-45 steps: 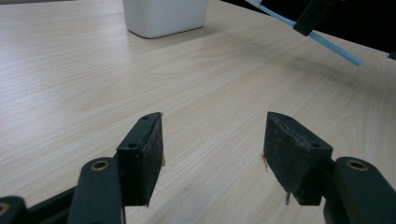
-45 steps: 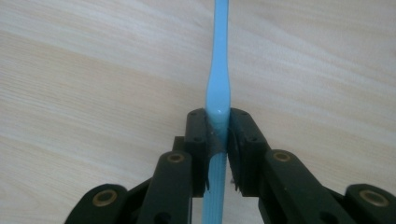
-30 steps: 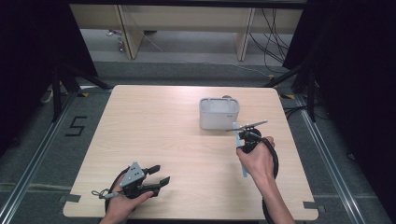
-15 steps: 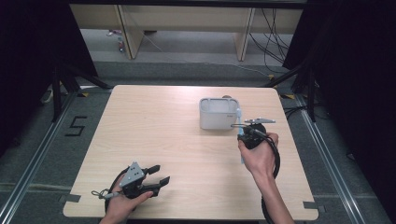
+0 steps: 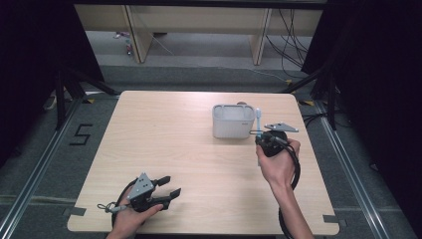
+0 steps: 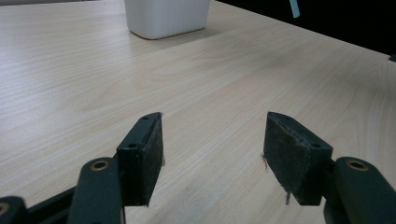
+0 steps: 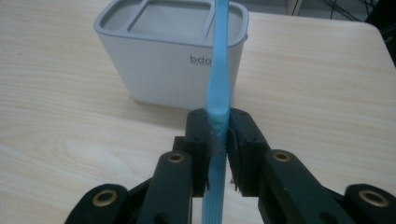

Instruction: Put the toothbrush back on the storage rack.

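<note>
A white rectangular holder (image 5: 232, 121) with a grey compartmented top stands on the table, right of centre; it is seen close up as the holder (image 7: 171, 60) and far off as the holder (image 6: 166, 16). My right gripper (image 5: 260, 133) is just right of it, shut on a light blue toothbrush (image 7: 218, 84) that stands upright between the jaws. The toothbrush (image 5: 258, 134) reaches above the holder's right rim. My left gripper (image 5: 168, 188) rests low near the table's front left, open, with bare wood between its pads (image 6: 152, 156).
The wooden table (image 5: 164, 134) has bare surface across its left and middle. Black cable loops around the right wrist. Metal rails run along both table sides, and shelving with cables stands beyond the far edge.
The right gripper has carried the toothbrush up and toward the holder's right side, turning it more upright. The left gripper has stayed in place.
</note>
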Motion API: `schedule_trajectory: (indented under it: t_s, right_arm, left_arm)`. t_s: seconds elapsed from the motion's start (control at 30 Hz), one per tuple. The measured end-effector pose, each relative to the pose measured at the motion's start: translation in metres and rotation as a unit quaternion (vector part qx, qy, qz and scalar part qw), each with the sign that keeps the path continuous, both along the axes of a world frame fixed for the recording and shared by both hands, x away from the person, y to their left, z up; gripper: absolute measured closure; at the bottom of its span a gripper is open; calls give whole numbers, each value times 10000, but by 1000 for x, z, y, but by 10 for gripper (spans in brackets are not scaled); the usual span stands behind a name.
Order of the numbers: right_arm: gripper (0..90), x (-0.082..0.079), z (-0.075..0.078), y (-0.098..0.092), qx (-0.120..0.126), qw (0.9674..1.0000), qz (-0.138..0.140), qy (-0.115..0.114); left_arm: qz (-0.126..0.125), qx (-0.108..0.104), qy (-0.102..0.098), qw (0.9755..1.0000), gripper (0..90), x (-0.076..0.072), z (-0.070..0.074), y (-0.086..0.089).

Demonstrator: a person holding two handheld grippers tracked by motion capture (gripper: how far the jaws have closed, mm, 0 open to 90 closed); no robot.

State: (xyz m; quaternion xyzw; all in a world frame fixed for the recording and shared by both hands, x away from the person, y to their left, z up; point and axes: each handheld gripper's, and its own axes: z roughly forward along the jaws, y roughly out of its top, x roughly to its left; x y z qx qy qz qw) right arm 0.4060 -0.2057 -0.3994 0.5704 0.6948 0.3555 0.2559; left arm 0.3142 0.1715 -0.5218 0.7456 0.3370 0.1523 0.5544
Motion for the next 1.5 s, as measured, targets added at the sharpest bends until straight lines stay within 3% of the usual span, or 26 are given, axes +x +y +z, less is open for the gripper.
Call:
schedule_trajectory:
  t_s: [0.03, 0.07, 0.13, 0.17, 0.37, 0.47, 0.57, 0.67, 0.7, 0.8, 0.87, 0.9, 0.93, 1.03, 1.2, 1.33, 1.37, 1.5]
  right_arm:
    - [788, 1, 1, -1, -66, 10000, 20, 32]
    - [788, 1, 0, -1, 47, 9999, 18, -105]
    - [788, 1, 1, -2, -60, 9998, 46, -170]
    - [788, 2, 1, -2, 55, 9996, 50, -254]
    - [789, 2, 4, -4, -62, 9986, 65, -531]
    - [789, 1, 6, -2, 26, 9973, 1, -735]
    - [789, 2, 8, -2, -128, 9930, 68, -1176]
    - [789, 3, 10, -2, -179, 9918, 90, -1264]
    - [789, 3, 10, -2, -168, 9896, 57, -1428]
    - [789, 3, 11, -1, -52, 9901, 28, -1403]
    - [789, 5, 11, -2, -230, 9868, 52, -1604]
    - [789, 5, 11, 0, -137, 9872, -43, -1590]
    - [789, 8, 12, -1, -295, 9862, 51, -1629]
    - [789, 8, 12, 0, -195, 9858, -39, -1667]
    - [789, 14, 16, 0, -280, 9802, 2, -1960]
    - [789, 17, 18, 3, -167, 9792, -23, -2024]
    - [789, 18, 19, 2, -247, 9767, 23, -2130]
    - [789, 23, 22, 6, -296, 9750, 29, -2203]
  left_arm:
    - [2, -5, -5, 10000, 375, 0, 0, 0]
    - [0, -3, -11, 10000, 375, 0, 0, 0]
    - [1, 2, -11, 10000, 374, 0, 0, 0]
    - [2, 6, -12, 10000, 375, 0, 0, 0]
    - [5, 6, -27, 10000, 376, 0, 0, 0]
    - [2, 7, -25, 10000, 378, 0, 0, 0]
    - [3, 0, -15, 10000, 378, 0, 0, 0]
    - [1, 3, -20, 10000, 378, 0, 0, 0]
    - [6, -10, -21, 10000, 378, 0, 0, 0]
    - [9, -14, -23, 10000, 378, 0, 0, 0]
    - [6, -5, -26, 10000, 378, 0, 0, 0]
    - [7, -4, -28, 10000, 378, -1, 0, 0]
    - [3, -2, -27, 10000, 378, 0, 0, 0]
    - [5, -14, -15, 10000, 378, 0, 0, 0]
    - [19, -39, -5, 10000, 378, 0, 0, 0]
    - [21, -43, 3, 10000, 377, 0, 0, 0]
    - [11, -21, 3, 10000, 377, 0, 0, 1]
    - [34, -66, 25, 10000, 377, 0, 0, 1]
